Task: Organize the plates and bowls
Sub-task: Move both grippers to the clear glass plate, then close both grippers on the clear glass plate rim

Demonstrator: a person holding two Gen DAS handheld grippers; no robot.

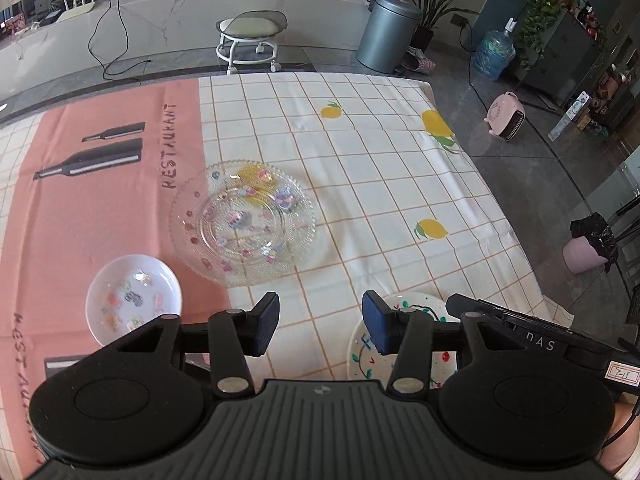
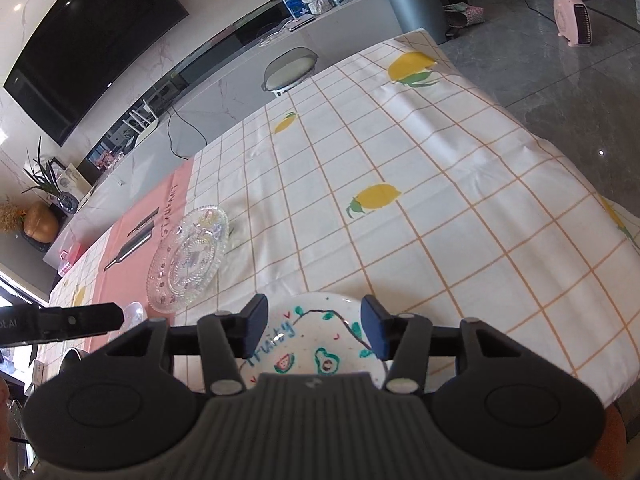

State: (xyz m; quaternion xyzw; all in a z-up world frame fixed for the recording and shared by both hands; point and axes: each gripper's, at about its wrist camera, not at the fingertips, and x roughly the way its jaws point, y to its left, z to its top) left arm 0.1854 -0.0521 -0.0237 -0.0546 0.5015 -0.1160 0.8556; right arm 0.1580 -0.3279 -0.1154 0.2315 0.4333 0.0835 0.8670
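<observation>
Nothing appears to have been stacked or gathered yet: three dishes are seen lying separately on the table covered by a checked lemon-print cloth (image 1: 380,168). A round clear pressed-glass plate with coloured flower decals (image 1: 242,222) sits toward the middle of the table, on the seam with the pink panel. A small white shallow bowl with pastel decals (image 1: 134,298) lies near the near edge, just beside it but apart. A white ceramic plate painted with fruit and blue lettering (image 2: 316,344) rests at the near edge, below the right gripper (image 2: 314,330), whose jaws are spread wide and empty. The left gripper (image 1: 320,326) is likewise wide and empty, over bare cloth. All collecting is judged still to be done.
</observation>
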